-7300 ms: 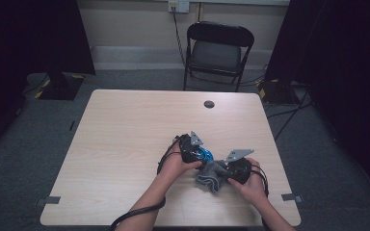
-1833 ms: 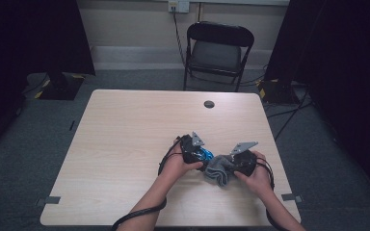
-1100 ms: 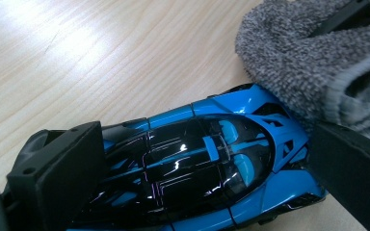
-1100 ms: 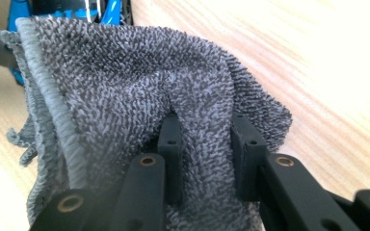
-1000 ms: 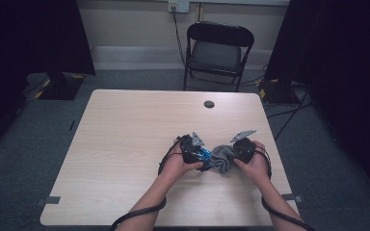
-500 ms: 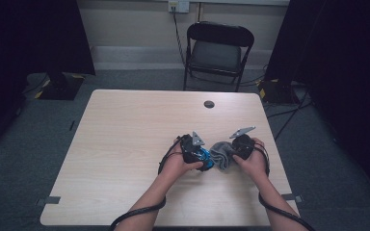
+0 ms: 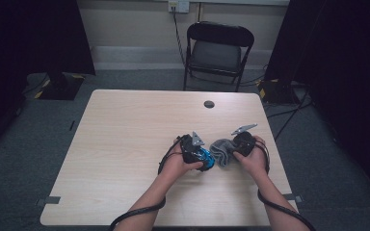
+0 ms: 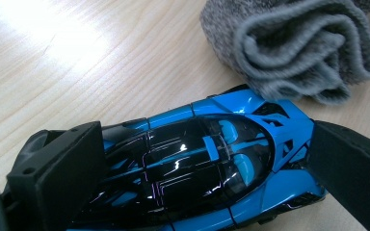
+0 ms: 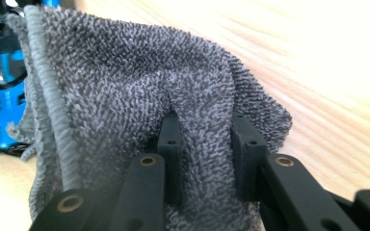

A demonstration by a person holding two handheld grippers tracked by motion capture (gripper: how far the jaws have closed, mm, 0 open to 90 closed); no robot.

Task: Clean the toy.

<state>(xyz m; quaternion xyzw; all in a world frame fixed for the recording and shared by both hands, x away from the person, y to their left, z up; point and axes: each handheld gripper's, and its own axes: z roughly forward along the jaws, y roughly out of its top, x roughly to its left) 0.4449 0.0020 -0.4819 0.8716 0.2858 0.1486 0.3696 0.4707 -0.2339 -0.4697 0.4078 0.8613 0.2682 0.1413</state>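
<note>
A: Wooden table (image 7: 125, 144), pale laminate, dim room; folding chair (image 7: 219, 50) at upper centre of the high view, small dark disc (image 7: 209, 104) on the tabletop near the far edge

B: Noted. Where is the work?

A: Lower right of centre in the high view. Left gripper (image 7: 195, 153) has a blue toy car (image 8: 207, 159) on the tabletop, one black jaw at each end of the body, both pressed to it, spread about the car's length. Right gripper (image 7: 238, 144) sits just beside it, jaws drawn close together and pinching a fold of grey towel (image 9: 139, 96)

B: Towel against the car?

A: Bunched just beside it. In the left gripper view the cloth lies at upper right and seems to meet the car's upper edge; contact not certain. Looks like a wipe-down of the car

B: Risks?

A: My read: the pinch takes only a thin fold, so a hard drag across the bodywork could pull the cloth free. The car is glossy and held by its ends, so a sideways push from the towel could pivot it or pop it out of the jaws. Loose terry loops may snag on the car's small vents or edges
</note>
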